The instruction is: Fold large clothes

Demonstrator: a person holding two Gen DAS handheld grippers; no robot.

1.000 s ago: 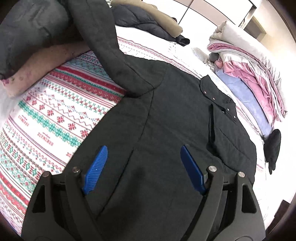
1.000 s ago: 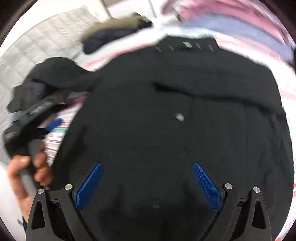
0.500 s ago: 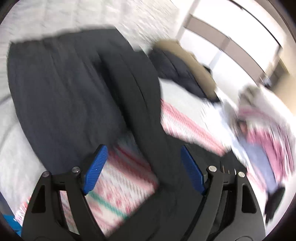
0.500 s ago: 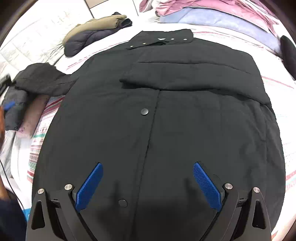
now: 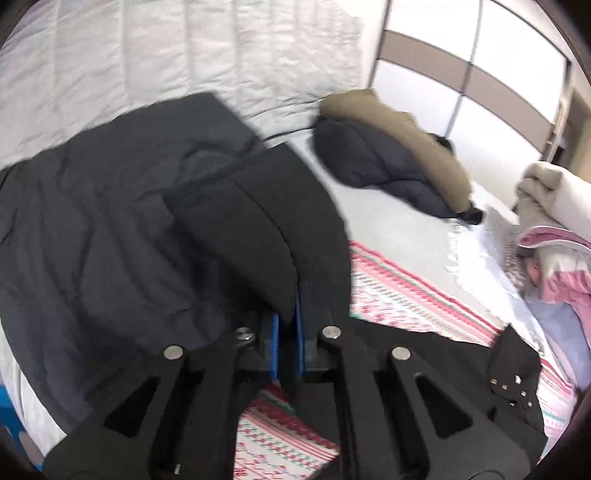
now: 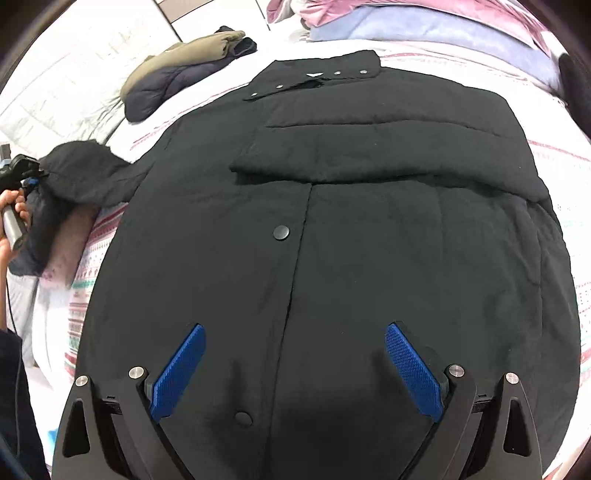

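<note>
A large black coat lies face up on the patterned bedsheet, buttoned, with its right sleeve folded across the chest. My right gripper hovers open over the coat's lower front, with nothing between its blue pads. My left gripper is closing its jaws on the coat's other sleeve, and the pads pinch the black fabric near the cuff. In the right wrist view that sleeve stretches out to the left, where a hand holds the left gripper.
A dark grey garment is spread behind the held sleeve. A folded navy and khaki jacket sits at the head of the bed. A heap of pink and blue bedding lies beyond the collar. A pink pillow lies at the left.
My left gripper rose and swung away from the coat body to the sleeve and shut on it. My right gripper stayed open and shifted slightly over the coat front.
</note>
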